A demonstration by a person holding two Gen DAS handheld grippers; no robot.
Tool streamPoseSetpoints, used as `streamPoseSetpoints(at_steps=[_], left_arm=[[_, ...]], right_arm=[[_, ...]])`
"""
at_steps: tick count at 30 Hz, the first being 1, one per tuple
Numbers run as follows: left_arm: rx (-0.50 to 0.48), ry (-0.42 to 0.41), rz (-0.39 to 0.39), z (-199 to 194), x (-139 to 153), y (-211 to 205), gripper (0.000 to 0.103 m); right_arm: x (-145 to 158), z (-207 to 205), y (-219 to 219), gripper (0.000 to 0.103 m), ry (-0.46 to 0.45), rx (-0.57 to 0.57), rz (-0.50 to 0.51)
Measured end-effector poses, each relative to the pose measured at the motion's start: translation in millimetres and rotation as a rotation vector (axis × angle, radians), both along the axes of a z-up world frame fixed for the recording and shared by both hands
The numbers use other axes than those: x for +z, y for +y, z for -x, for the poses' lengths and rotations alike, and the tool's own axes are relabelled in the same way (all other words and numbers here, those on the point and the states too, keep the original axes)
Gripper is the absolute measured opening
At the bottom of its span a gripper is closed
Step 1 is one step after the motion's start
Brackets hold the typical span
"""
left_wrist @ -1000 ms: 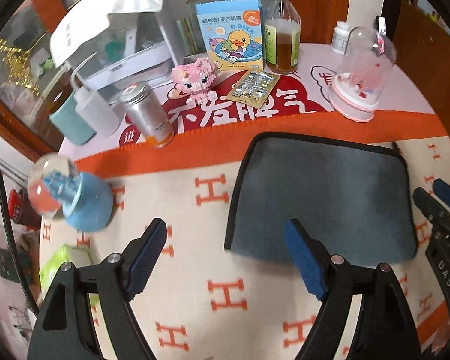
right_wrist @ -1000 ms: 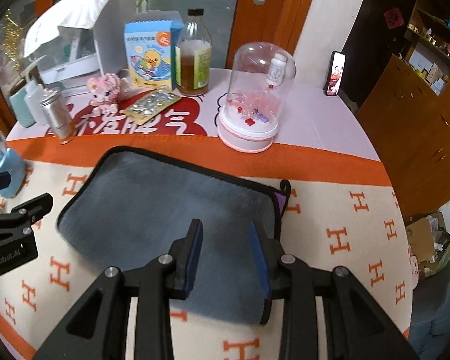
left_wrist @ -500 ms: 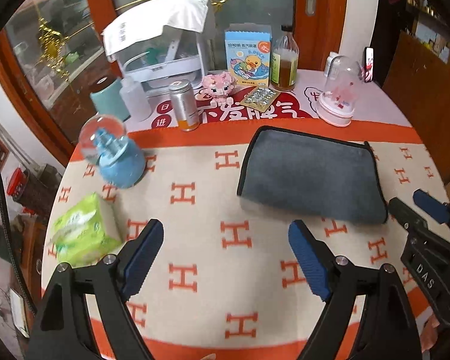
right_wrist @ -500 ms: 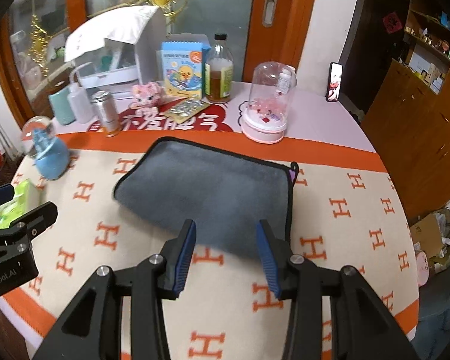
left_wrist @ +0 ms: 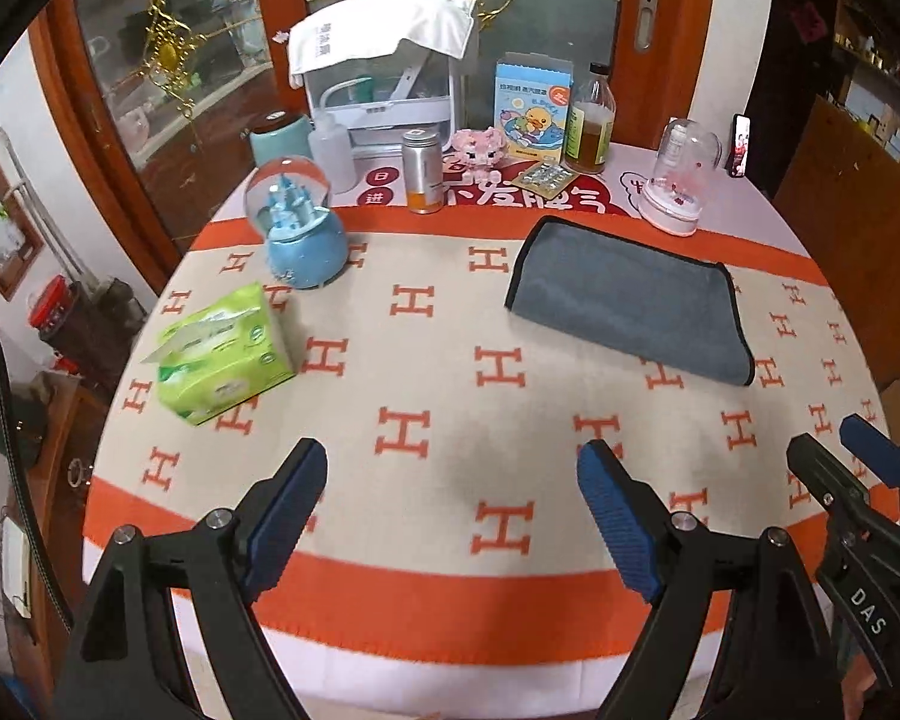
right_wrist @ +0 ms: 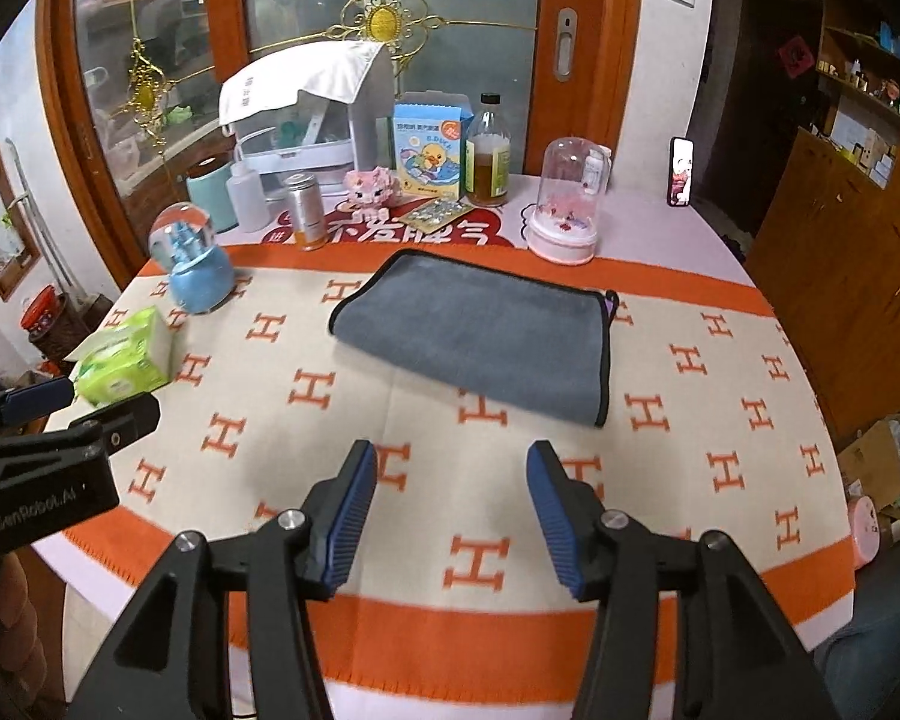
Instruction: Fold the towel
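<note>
Left view: the left gripper (left_wrist: 450, 501) is wide open and holds nothing. It hangs over the near edge of the round table (left_wrist: 426, 612), where the cloth has an orange band. The gray towel (left_wrist: 630, 300) lies flat and folded, far from the fingers, on the right half of the table. Its black edge runs around the back and right side. There is bare cloth between the gripper and the towel. A green tissue pack (left_wrist: 222, 354) sits to the left, and a blue snow globe (left_wrist: 303, 234) is behind it. The right gripper (left_wrist: 852, 468) shows at the right rim.

Right view: the right gripper (right_wrist: 450, 504) is open too, with nothing in it. The towel (right_wrist: 480, 330) lies straight ahead, well apart from the fingers. Bare cloth lies on all sides of the towel. A pink glass dome (right_wrist: 567, 204) stands behind the towel's far edge. The left gripper (right_wrist: 60, 414) pokes in at the left, near the tissue pack (right_wrist: 126, 360).
</note>
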State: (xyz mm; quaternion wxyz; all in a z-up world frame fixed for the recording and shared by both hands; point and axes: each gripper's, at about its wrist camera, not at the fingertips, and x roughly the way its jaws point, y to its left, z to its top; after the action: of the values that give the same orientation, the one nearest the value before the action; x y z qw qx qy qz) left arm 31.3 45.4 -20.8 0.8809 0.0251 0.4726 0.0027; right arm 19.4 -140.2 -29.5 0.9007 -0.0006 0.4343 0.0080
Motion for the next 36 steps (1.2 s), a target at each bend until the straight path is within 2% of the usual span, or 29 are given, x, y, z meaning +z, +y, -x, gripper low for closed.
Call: streamPoseSetpoints(at_steps=[2,6,14,25,36], left_arm=[[-0.003,0.007,-0.026,11,0,-1,0.085],[-0.018,0.024,-0.019,29,0,0,0.085],[-0.025,-0.006,-0.028,61,8,-4,0.085],[-0.028,-0.013,-0.008,66,17,-19,0.085],[-0.025,-0.019,-0.018,67,19,-25,0.085]], right_arm=[[0,10,2,0.052,0.011,0.009,-0.008],[-2,29,6,0.052,0.033,0.024,-0.021],[3,55,10,0.052,0.048,0.020,-0.048],[14,64,10,0.052,0.016,0.012,0.003],[14,64,8,0.052,0.020,0.013,0.001]])
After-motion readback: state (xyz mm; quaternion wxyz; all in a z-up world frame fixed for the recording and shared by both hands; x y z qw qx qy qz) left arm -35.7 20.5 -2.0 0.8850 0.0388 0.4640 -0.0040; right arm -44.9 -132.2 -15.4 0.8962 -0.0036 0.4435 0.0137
